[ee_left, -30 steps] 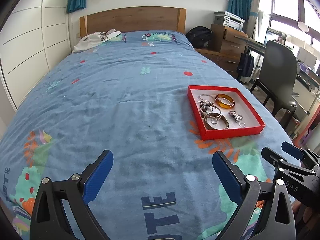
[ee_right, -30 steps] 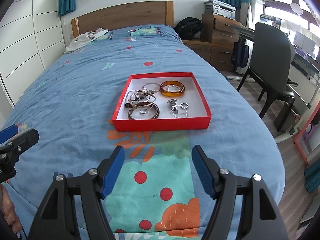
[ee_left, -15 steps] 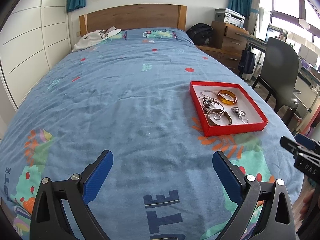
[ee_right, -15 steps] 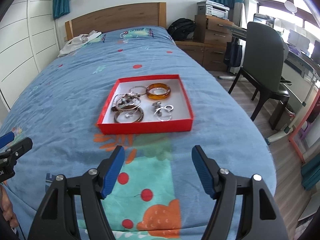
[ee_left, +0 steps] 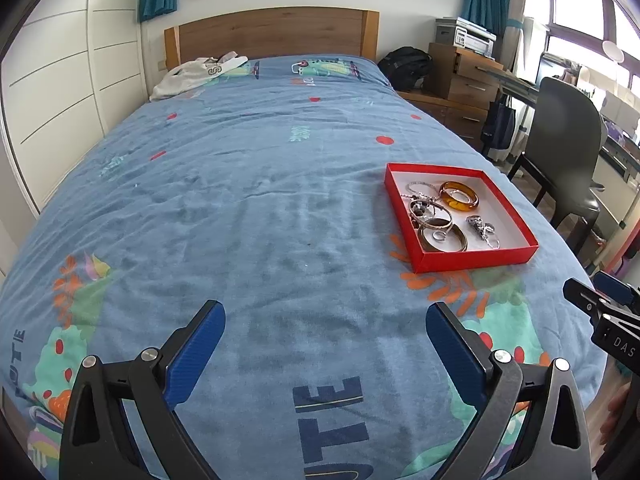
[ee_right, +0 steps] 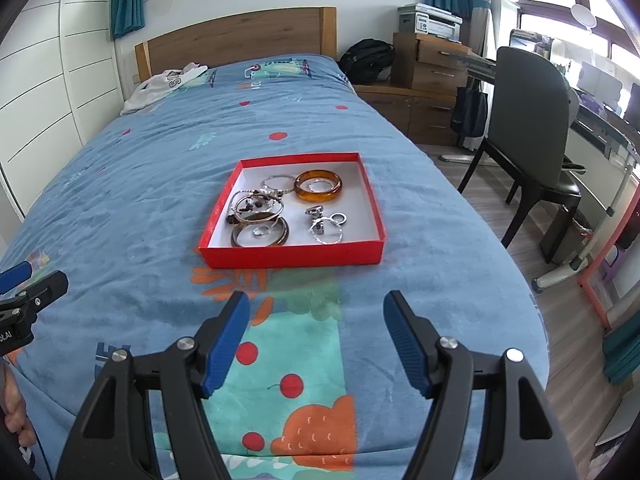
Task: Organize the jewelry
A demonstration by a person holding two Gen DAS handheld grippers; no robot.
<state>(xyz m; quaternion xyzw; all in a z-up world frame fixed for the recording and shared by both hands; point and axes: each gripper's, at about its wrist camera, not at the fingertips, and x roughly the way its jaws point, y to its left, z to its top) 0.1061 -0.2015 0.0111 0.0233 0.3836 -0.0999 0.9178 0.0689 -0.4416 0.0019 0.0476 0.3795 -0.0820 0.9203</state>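
Observation:
A shallow red box (ee_right: pixel 292 258) (ee_left: pixel 476 260) lies on the blue bedspread and holds the jewelry. An amber bangle (ee_right: pixel 318 186) (ee_left: pixel 458 197) sits at its far side, a dark metal bangle (ee_right: pixel 260 234) near its front, thin silver bracelets and small rings between them. My right gripper (ee_right: pixel 317 312) hovers open over the bedspread just in front of the box, nothing between its blue pads. My left gripper (ee_left: pixel 325 322) stands open well to the left of the box, also empty. Each gripper shows at the edge of the other's view.
The bed (ee_left: pixel 240 200) runs back to a wooden headboard (ee_left: pixel 272 34) with a white garment (ee_left: pixel 192 74) near it. A dark chair (ee_right: pixel 528 128), a desk and wooden drawers stand to the right of the bed. White cupboards line the left wall.
Both views have drawn back slightly from the bed. The right gripper has shifted so the box now sits centred ahead of it. Both grippers stay open and empty.

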